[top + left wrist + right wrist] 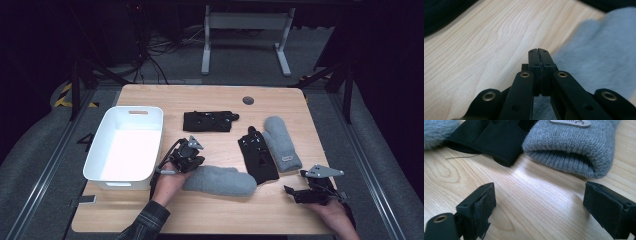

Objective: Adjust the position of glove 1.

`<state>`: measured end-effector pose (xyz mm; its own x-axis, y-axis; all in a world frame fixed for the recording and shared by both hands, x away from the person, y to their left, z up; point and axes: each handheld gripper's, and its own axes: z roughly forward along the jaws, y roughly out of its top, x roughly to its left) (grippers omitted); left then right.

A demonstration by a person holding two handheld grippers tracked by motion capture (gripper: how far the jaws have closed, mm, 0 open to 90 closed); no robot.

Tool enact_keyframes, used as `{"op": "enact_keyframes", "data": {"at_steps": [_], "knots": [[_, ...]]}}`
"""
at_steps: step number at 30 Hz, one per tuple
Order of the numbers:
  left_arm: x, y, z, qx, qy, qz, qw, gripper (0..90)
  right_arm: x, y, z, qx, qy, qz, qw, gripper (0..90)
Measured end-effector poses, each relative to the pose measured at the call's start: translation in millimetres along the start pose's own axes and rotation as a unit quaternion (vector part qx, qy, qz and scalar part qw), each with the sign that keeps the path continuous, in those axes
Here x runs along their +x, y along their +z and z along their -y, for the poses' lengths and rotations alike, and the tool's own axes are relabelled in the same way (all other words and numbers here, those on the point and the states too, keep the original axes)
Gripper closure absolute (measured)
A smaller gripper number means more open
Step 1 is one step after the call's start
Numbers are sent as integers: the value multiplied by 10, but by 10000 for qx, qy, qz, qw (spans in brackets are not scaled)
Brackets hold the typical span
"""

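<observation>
My left gripper [539, 53] is closed empty beside the fluffy grey mitten [220, 180] — I should spread its jaws before biting the cuff.

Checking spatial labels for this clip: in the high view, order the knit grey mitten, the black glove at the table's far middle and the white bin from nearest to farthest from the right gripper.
From the right gripper:
1. Knit grey mitten, just beyond it.
2. Black glove, far middle.
3. White bin, left edge.
</observation>
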<state>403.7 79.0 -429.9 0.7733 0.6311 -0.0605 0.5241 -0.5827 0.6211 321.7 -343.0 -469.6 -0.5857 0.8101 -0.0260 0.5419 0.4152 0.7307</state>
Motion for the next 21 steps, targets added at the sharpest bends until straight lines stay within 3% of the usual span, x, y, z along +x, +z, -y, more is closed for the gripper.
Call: {"op": "enact_keyframes", "data": {"at_steps": [1,8,10,13,14,15,18,19,21], "knots": [[16,46,21,162,25,-78,9998,900,0,0,0,-1,-2,-1,10000,116],[8,55,52,197,18,-60,9998,900,22,-17,-7,-8,-35,-78,10000,177],[18,54,58,222,19,-36,9997,900,58,-57,-71,80,-113,-285,9995,305],[17,60,60,209,-2,-45,9998,900,152,-125,-144,-163,-242,-544,9981,509],[17,60,60,209,-2,-45,9998,900,152,-125,-144,-163,-242,-544,9981,509],[17,60,60,211,-7,-44,9998,900,233,-129,-199,-193,-284,-869,9956,649],[18,58,61,214,1,-30,9998,900,399,-63,-292,-169,-417,-1303,9905,848],[18,58,61,214,1,-30,9998,900,459,-30,-327,-154,-485,-1457,9880,895],[20,61,63,196,-9,-28,9998,900,577,38,-392,-118,-572,-1719,9834,899]]}}
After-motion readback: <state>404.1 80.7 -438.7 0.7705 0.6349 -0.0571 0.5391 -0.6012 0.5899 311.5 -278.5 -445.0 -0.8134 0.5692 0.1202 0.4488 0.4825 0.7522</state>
